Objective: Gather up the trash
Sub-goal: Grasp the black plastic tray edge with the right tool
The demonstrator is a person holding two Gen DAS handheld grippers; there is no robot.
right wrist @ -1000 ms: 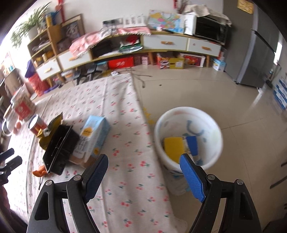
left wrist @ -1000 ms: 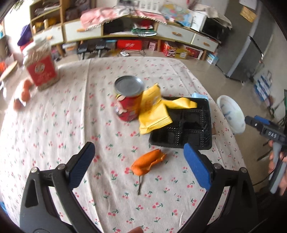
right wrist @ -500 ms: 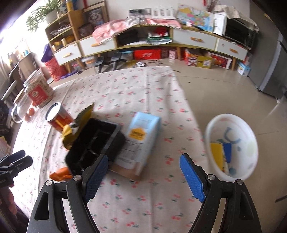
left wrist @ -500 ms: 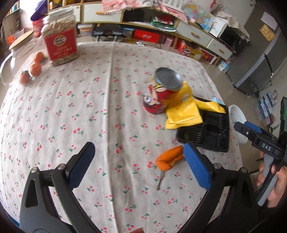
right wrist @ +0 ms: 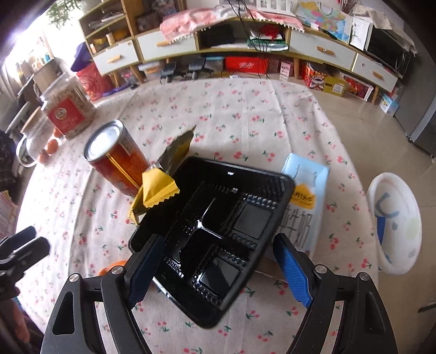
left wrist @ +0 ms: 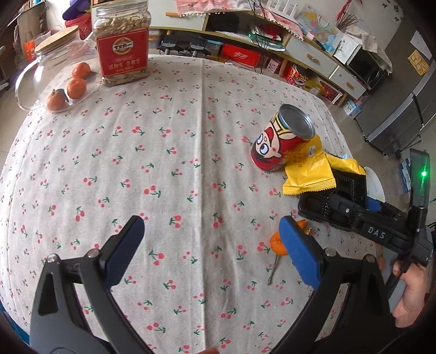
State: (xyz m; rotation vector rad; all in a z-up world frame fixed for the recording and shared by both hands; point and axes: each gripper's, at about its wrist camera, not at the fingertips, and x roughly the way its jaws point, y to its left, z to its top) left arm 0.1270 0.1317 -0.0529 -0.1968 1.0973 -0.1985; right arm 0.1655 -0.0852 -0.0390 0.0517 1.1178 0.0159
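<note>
The right tool is gaping empty above the black tray; the tray is hiding most of the blue carton and orange peel (stem showing) on the desk; the left tool is hovering open; the white bin's contents are blurring.

Landmark: seed jar, clear plastic with a red label, stood upright at the far edge of a cherry-print tablecloth.

- Glass jar with a cork lid: laid just beside the seed jar, to its left.
- Three tangerines: grouped near the seed jar's base, in front of the glass jar.
- Low cabinet with white drawers: set well behind the seed jar, across the floor.
- Pink cloth: draped over the cabinet top.
- Red box: kept under the cabinet.
- Grey refrigerator: placed far right of the seed jar.
</note>
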